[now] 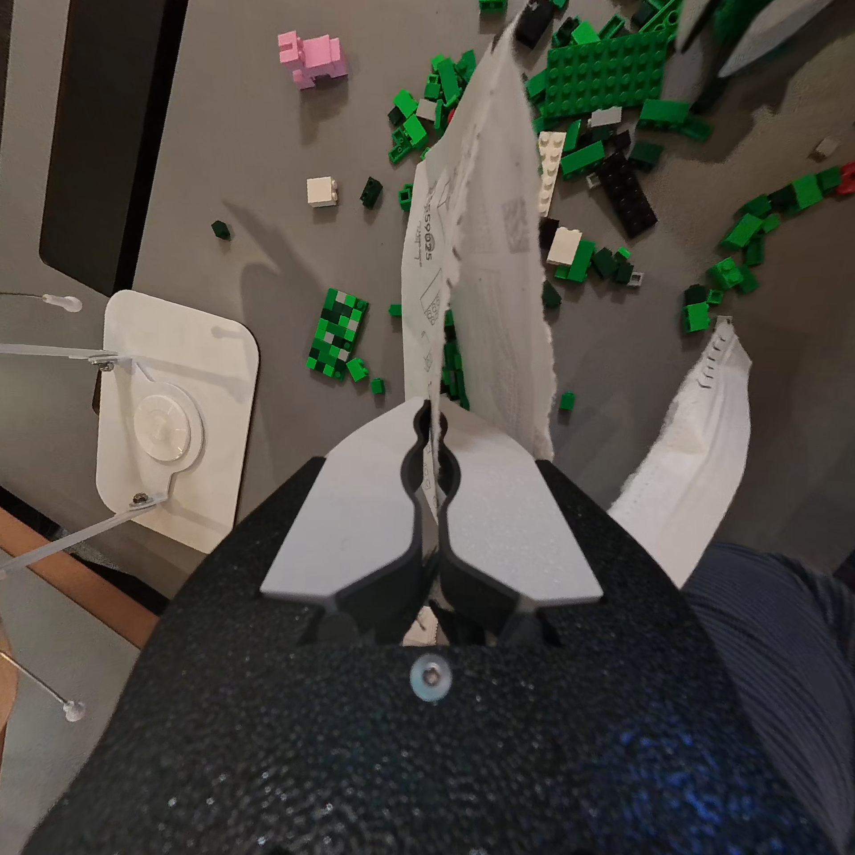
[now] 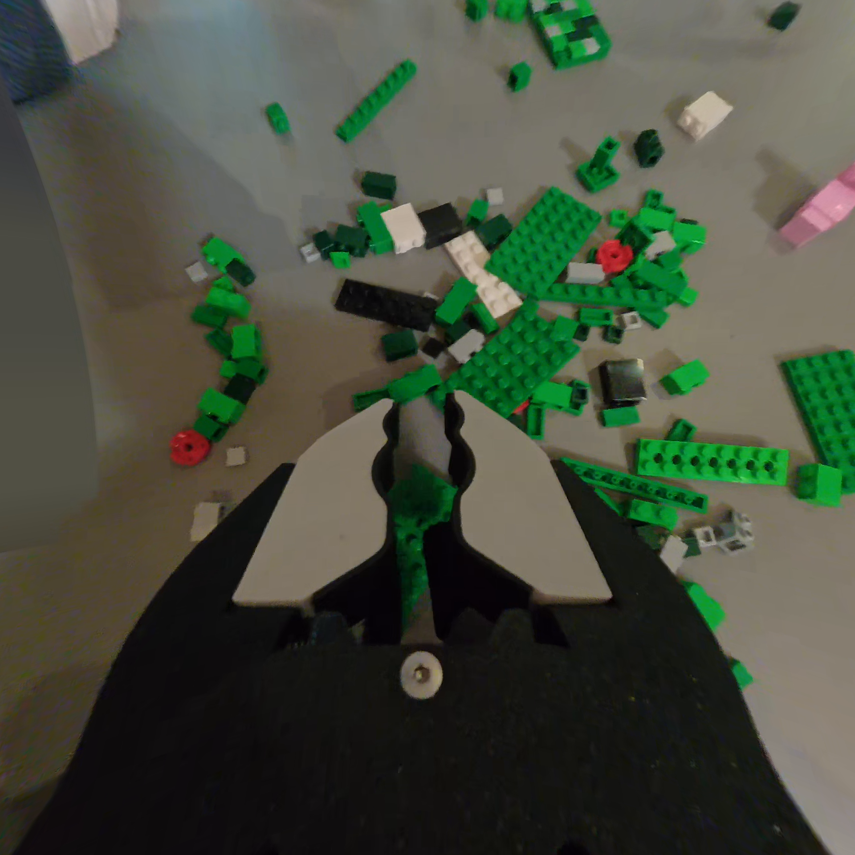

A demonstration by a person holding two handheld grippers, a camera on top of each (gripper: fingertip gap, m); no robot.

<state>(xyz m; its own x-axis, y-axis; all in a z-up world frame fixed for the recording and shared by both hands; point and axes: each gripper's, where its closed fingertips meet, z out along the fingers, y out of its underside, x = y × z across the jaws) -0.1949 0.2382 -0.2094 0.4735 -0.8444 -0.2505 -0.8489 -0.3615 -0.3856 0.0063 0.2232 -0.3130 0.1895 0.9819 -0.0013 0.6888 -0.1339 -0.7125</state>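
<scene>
Left gripper [image 1: 432,412]: jaws clenched on torn white paper bag [image 1: 490,259], held up edge-on over grey table [image 1: 240,152]; bag printed w/ faint markings, ragged torn edges, blocking view of bricks behind it. To its left: small green checkered brick build [image 1: 337,333], white cube brick [image 1: 320,191], pink brick pig [image 1: 312,58] farther off. To its right: big green studded plate [image 1: 606,76], black plate [image 1: 627,194], scattered green bricks. White plastic mount w/ clear rods [image 1: 173,416] at table's left edge. Second white bag [image 1: 689,444] lower right, beside dark blue ribbed fabric [image 1: 777,647].

Right gripper [image 2: 423,398]: jaws parted, nothing pinched at tips; green studded piece [image 2: 416,523] seen between fingers, prob. lying on table below, blurry. Just ahead of tips: green brick [image 2: 412,384], green plate [image 2: 513,361]. Round red piece [image 2: 188,446] well left.
</scene>
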